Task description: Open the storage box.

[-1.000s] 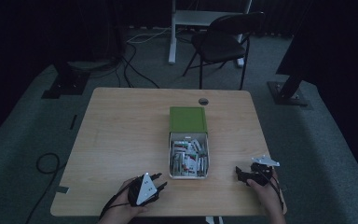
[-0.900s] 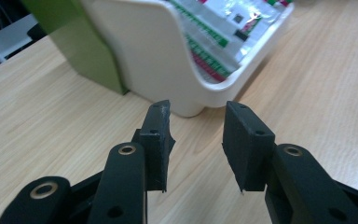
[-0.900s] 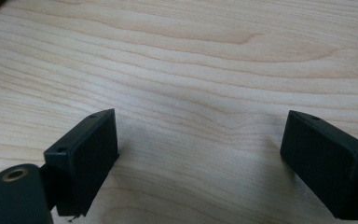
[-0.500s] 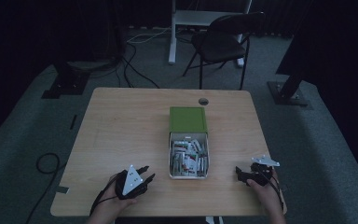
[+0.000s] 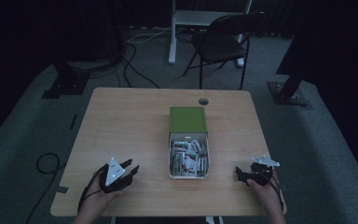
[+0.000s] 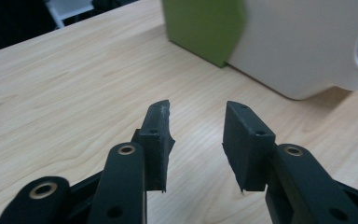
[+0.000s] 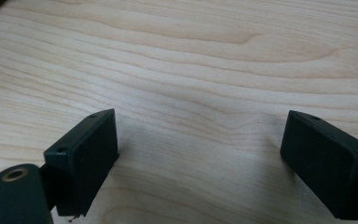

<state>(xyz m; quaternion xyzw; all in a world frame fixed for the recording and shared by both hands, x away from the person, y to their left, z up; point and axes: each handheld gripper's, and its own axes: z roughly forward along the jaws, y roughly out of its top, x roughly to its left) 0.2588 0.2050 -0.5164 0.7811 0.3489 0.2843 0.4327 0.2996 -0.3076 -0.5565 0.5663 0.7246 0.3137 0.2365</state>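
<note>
No writing can be read on the small red, green and white packets (image 5: 188, 157) that fill the open white box (image 5: 188, 175), whose flat green lid (image 5: 188, 119) lies hinged back toward the far edge of the pale wood-grain table (image 5: 126, 116). The box sits at the middle of the table near its front edge. The left gripper (image 5: 131, 168), by the front-left corner, has its jaws a little apart on nothing, and the right gripper (image 5: 238, 173), by the front-right corner, holds its jaws wide apart over bare wood.
</note>
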